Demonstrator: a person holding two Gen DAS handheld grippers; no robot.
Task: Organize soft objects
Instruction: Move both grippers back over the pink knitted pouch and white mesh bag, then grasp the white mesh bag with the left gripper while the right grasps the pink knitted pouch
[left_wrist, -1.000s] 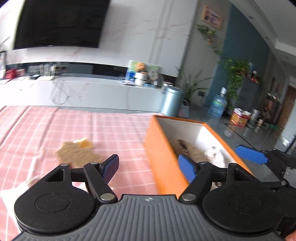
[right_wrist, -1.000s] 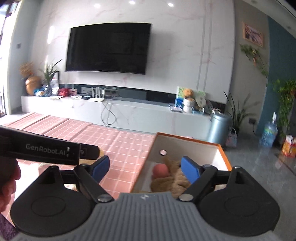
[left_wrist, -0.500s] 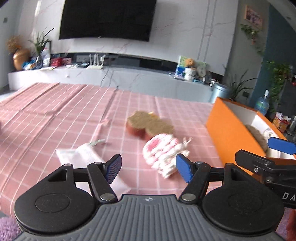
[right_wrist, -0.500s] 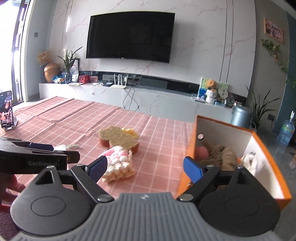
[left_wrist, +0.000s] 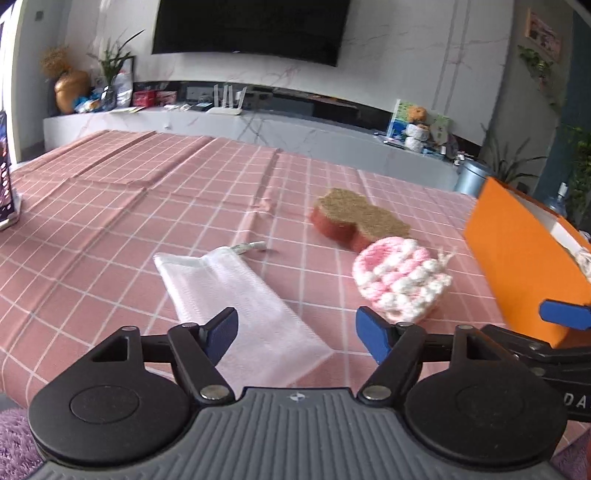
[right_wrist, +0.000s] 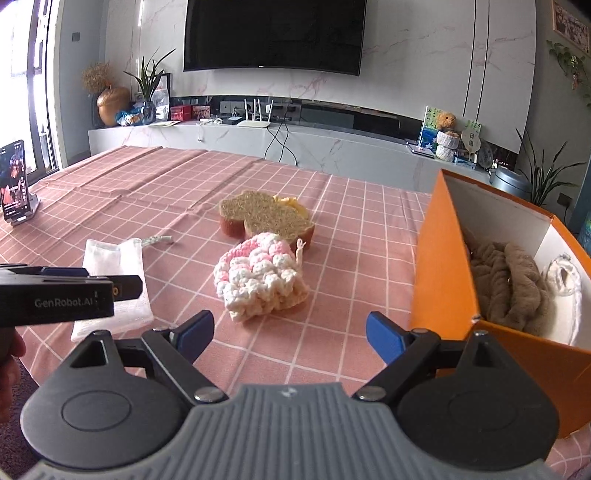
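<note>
A white mesh pouch (left_wrist: 236, 299) lies on the pink checked cloth just ahead of my open, empty left gripper (left_wrist: 295, 332). A pink-and-white crocheted pad (left_wrist: 400, 280) lies to its right, with a brown-topped red sponge (left_wrist: 354, 218) behind it. An orange box (right_wrist: 447, 280) at the right holds a brown cloth (right_wrist: 509, 280) and a white item (right_wrist: 565, 280). My right gripper (right_wrist: 291, 332) is open and empty, hovering before the crocheted pad (right_wrist: 258, 277). The pouch also shows in the right wrist view (right_wrist: 114, 273), as does the sponge (right_wrist: 266, 218).
A phone on a stand (right_wrist: 14, 184) sits at the table's left edge. The left gripper's body (right_wrist: 66, 295) crosses the right wrist view at left. A TV console and plants stand beyond the table.
Both grippers have swung left and pulled back from the orange box. The pouch, crocheted pad and sponge have come into view in front of them.
</note>
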